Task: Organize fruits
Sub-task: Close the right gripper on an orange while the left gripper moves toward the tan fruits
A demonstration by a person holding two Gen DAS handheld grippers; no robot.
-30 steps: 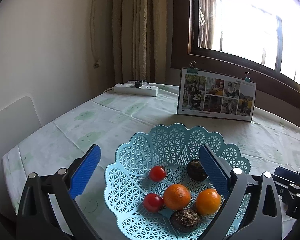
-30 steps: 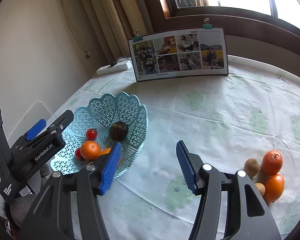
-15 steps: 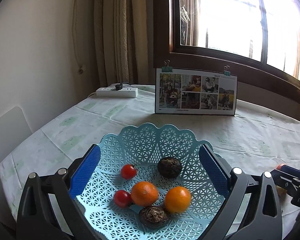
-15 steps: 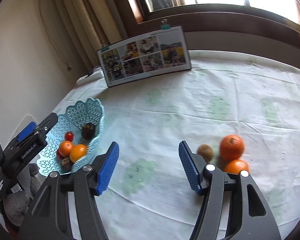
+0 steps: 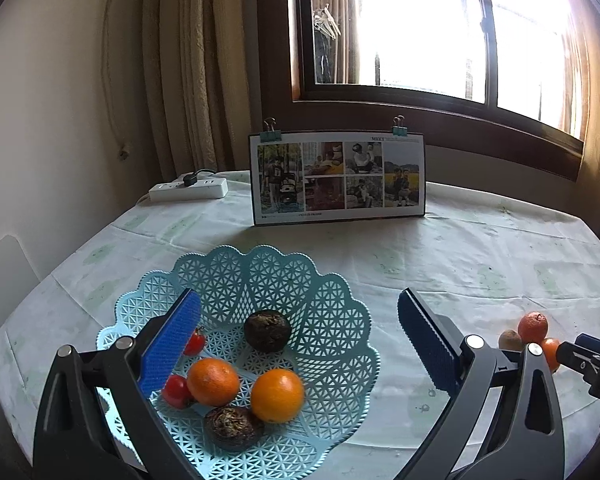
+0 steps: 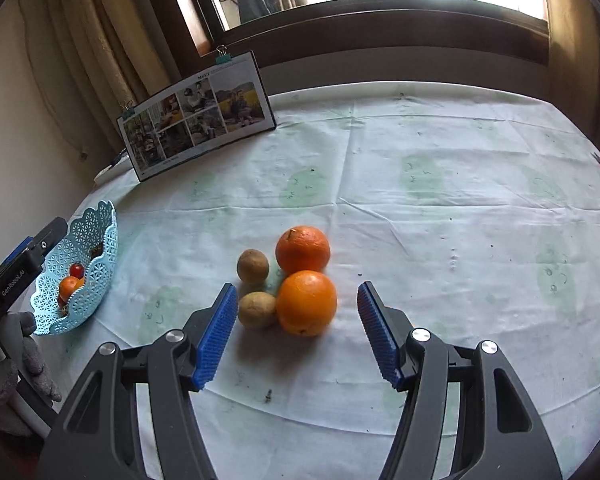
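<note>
Left tool point(image 5: 298, 344) held level with jaws spread wide, right tool point(image 6: 296, 334) likewise agape, both empty

Blown-out window point(image 5: 428, 28) backlight (fisheye-warped edges)

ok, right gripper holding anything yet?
No: the right gripper is open and empty, its pads either side of the nearest orange on the table.
</note>
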